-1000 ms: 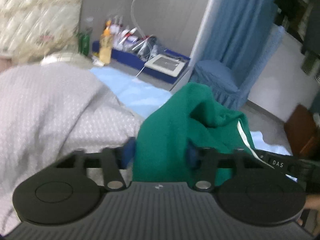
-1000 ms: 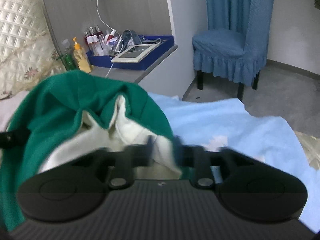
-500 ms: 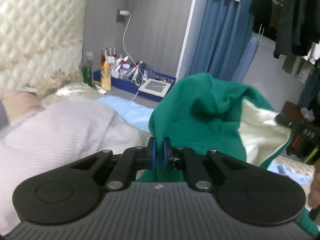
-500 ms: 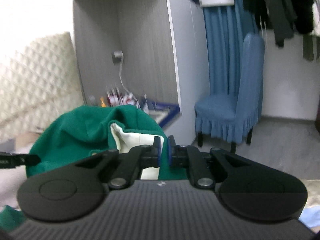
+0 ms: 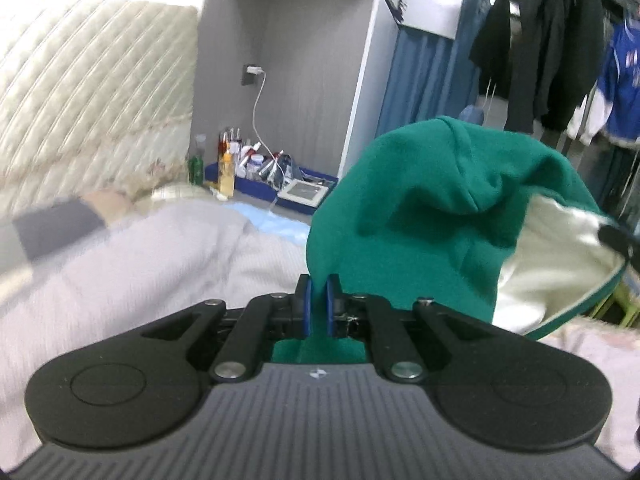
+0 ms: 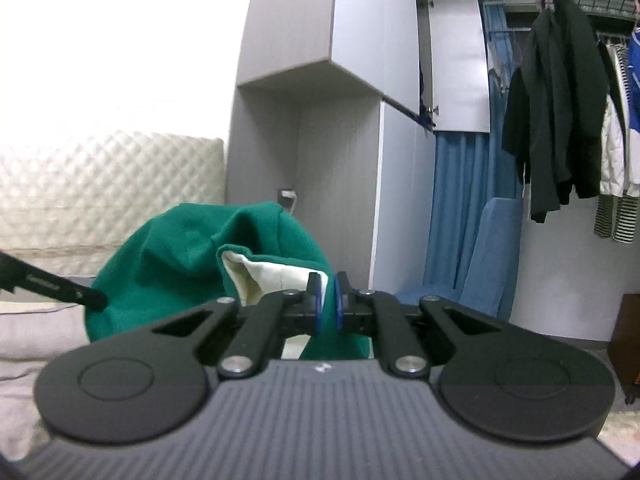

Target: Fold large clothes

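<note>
A bed (image 5: 132, 264) under a pale grey cover fills the lower left of the left view, with a quilted headboard (image 5: 92, 96) behind it and a grey wardrobe (image 6: 320, 128) rising beside a blue curtain (image 6: 460, 208) and a rail of hanging clothes (image 6: 556, 120). The green garment (image 5: 432, 216) hangs in the air between the two tools, bunched rather than spread, its cream lining (image 5: 560, 256) turned outward on one side. The left gripper (image 5: 318, 306) is pinched narrow on a green edge, cloth visibly caught between its blue pads; the right gripper (image 6: 327, 306) is likewise clamped tight on a green fold next to the lining. Each tool's tip shows at the edge of the other's view, so the two grips sit near each other. The main risk, as I judge it, is that both hold folds of a crumpled bundle, not true corners or shoulders, so drawing the hands apart may open the garment crooked or twisted. A thin pinch on thick fleece could also slip under the garment's weight. The small bottles (image 5: 228, 160) on the shelf (image 5: 280, 196) beside the bed lie near a swinging hem.
</note>
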